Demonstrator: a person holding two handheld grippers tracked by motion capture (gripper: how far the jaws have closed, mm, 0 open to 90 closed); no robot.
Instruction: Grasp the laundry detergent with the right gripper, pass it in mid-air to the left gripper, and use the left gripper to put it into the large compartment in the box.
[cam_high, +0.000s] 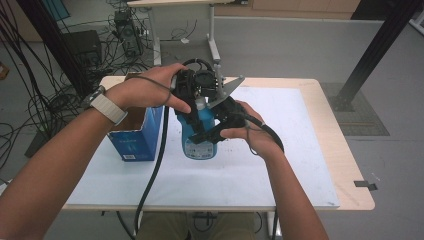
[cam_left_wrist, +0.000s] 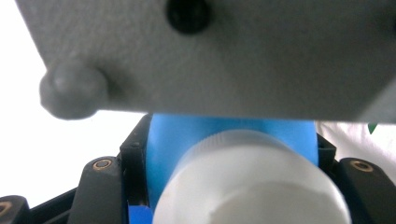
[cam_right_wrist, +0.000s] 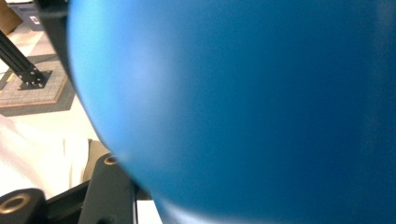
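Overhead, high view: one blue bottle (cam_high: 199, 135) upright on one white table (cam_high: 280, 175); one blue carton (cam_high: 135, 135) just beside the left gripper (cam_high: 192, 92).
Left gripper view: jaws clamped on the bottle's neck, one white cap (cam_left_wrist: 252, 186) directly before them.
Right gripper (cam_high: 220, 125) view: jaws pressed to the bottle's blue body (cam_right_wrist: 243, 107).

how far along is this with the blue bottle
Done: the blue bottle stands on the table beside the open blue box. In hand: the left gripper is shut on its white cap, while the right gripper clamps the body. Left: the cap is not off yet.
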